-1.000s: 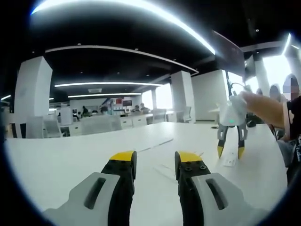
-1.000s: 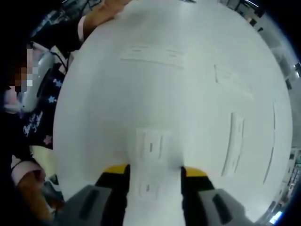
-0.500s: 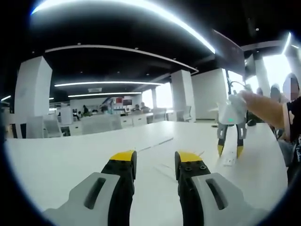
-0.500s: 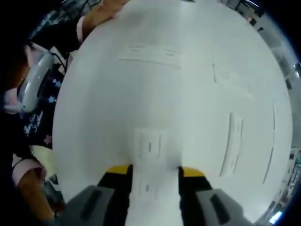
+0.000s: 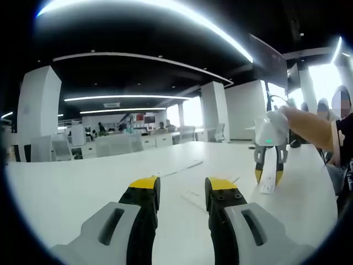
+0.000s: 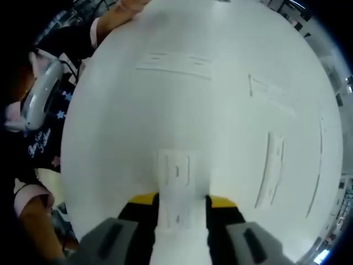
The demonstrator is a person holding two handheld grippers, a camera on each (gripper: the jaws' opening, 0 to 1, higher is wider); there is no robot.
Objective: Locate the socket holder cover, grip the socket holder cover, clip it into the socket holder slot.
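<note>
In the right gripper view the socket holder cover (image 6: 176, 175), a flat white rectangle with small slots, sits between the yellow-tipped jaws of my right gripper (image 6: 181, 202), which is shut on its two long sides over the white table (image 6: 220, 127). From the left gripper view, the right gripper (image 5: 266, 175) points down at the table with the white cover (image 5: 268, 181) pinched between its tips. My left gripper (image 5: 181, 187) hovers low over the table, open, with nothing between its jaws.
Several other white socket strips lie on the table: one long one (image 6: 174, 61) far ahead, one (image 6: 273, 174) to the right, another (image 6: 267, 88) beyond it. A person's sleeve and body (image 6: 38, 127) border the table's left side. An office with desks (image 5: 116, 144) lies behind.
The right gripper's jaws have drawn in against the cover's sides. In the left gripper view the right gripper has risen slightly with the cover. My left gripper has stayed put.
</note>
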